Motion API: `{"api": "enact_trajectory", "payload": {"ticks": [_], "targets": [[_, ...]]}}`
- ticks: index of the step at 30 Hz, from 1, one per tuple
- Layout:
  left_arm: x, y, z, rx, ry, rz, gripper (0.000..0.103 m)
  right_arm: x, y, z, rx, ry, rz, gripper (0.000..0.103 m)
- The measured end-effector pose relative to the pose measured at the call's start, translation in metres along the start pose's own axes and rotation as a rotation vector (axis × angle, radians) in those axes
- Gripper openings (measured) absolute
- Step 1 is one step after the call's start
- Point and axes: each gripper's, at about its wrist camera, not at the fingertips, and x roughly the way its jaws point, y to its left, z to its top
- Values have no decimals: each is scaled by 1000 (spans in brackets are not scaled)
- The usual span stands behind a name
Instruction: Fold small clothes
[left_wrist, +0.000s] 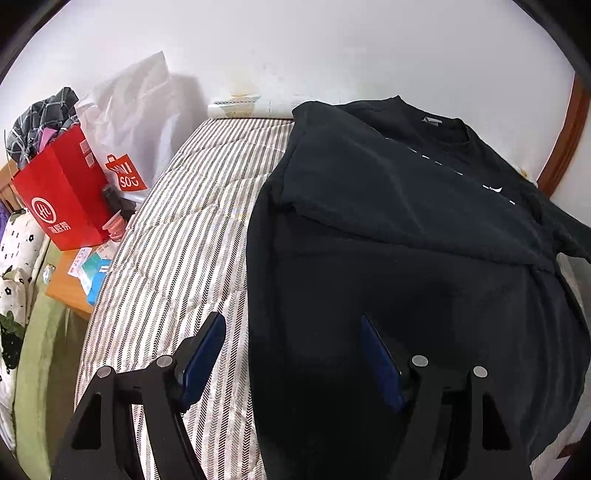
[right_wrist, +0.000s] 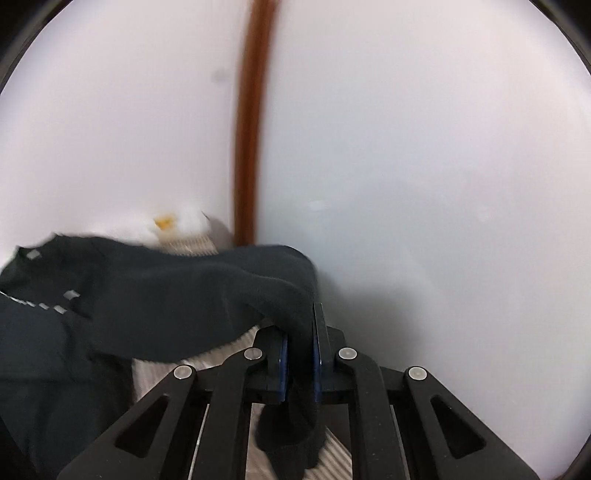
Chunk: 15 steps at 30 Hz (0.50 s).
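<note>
A black T-shirt (left_wrist: 406, 229) with white print lies on the striped mattress (left_wrist: 192, 221), its left side folded in over the chest and the collar toward the wall. My left gripper (left_wrist: 291, 325) hovers open above the shirt's lower left edge, nothing between its blue pads (left_wrist: 207, 347). In the right wrist view, my right gripper (right_wrist: 301, 332) is shut on a bunched part of the black T-shirt (right_wrist: 166, 288), likely a sleeve, lifted off the bed. The cloth hangs below the pads and stretches left to the rest of the shirt. The view is blurred.
A red paper bag (left_wrist: 66, 195) and a white plastic bag (left_wrist: 133, 122) stand on a small wooden table (left_wrist: 66, 291) left of the bed. A white wall (right_wrist: 443, 147) with a brown frame strip (right_wrist: 251, 129) lies close behind the shirt.
</note>
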Motion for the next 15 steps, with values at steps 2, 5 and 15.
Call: {"api": "enact_trajectory", "payload": {"ticks": [2, 5, 15], "targets": [[-2, 1, -1, -5, -6, -13, 72, -23, 31, 16, -38, -47, 62, 10], [-3, 2, 2, -13, -17, -35, 72, -56, 88, 32, -100, -111, 165, 10], [-8, 22, 12, -40, -58, -44, 72, -111, 311, 18, -319, -127, 521, 11]]}}
